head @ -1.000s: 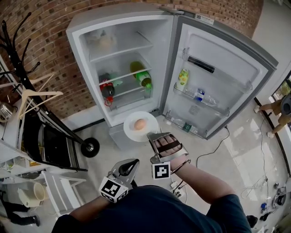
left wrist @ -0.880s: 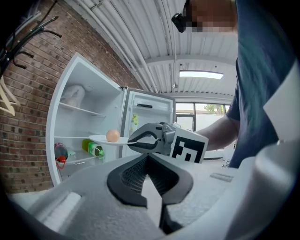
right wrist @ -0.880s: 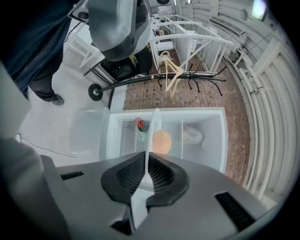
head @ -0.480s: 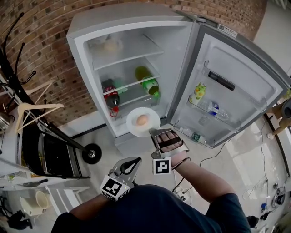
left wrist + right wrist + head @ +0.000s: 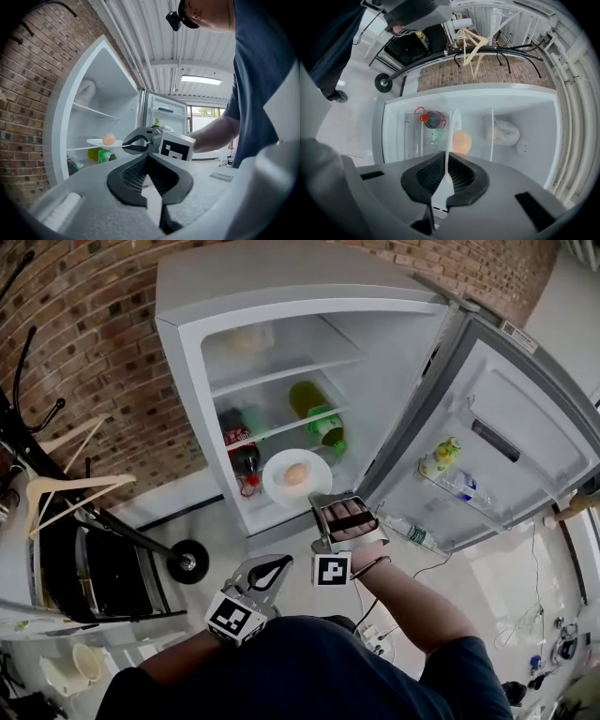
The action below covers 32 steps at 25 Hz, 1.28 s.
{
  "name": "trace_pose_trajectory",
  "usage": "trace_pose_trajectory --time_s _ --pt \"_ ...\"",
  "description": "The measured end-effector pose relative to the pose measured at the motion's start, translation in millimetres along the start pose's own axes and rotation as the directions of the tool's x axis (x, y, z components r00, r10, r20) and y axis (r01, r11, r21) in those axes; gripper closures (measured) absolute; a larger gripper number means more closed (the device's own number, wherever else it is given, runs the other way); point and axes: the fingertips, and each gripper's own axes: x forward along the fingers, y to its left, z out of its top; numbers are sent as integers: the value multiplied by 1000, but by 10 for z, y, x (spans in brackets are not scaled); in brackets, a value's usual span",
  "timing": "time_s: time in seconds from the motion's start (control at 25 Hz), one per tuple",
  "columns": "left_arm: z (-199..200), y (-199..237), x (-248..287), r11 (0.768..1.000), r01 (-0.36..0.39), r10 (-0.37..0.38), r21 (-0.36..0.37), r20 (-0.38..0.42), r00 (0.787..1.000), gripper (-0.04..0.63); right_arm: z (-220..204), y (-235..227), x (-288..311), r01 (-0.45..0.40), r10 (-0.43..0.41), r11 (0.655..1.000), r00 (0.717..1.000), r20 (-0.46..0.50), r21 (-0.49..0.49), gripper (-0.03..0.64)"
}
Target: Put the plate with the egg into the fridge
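Note:
A white plate carrying a brown egg hangs level in front of the open fridge, about at its lower shelf. My right gripper is shut on the plate's near rim. In the right gripper view the plate runs edge-on out of the jaws, the egg beside it. My left gripper is low by the person's body, shut and holding nothing. In the left gripper view, beyond the left gripper, the plate and egg show.
The fridge door stands wide at the right, bottles in its racks. Inside are a green bottle and a dark red-capped bottle. A black wheeled cart and hangers stand left. Cables lie on the floor.
The right gripper has carried the plate and egg forward, from below the fridge to its lower shelf opening. The person has come closer. The left gripper stays low.

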Motion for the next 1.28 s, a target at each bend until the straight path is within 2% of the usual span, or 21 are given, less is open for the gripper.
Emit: trace_pose_trajectory --time_s 0.24,0.52,0.88,1.12,1.28 --pt "-71 306 54 999 -23 23 -24 -8 1000 591 56 -30 427 -34 34 999 999 10 15 595" --pt "-32 562 190 995 -100 100 -29 8 995 591 26 34 822 -53 53 999 997 48 -6 595" --pt "39 763 370 977 -208 208 -52 9 978 591 -69 -22 1292 -54 58 998 992 110 -37 595" --pt "-35 846 382 968 -252 252 -15 -12 968 591 -95 -1 1560 -66 72 997 989 131 -43 595" --pt "0 904 345 957 -288 288 -41 -6 958 591 -85 46 1701 -90 96 995 986 136 -48 595"
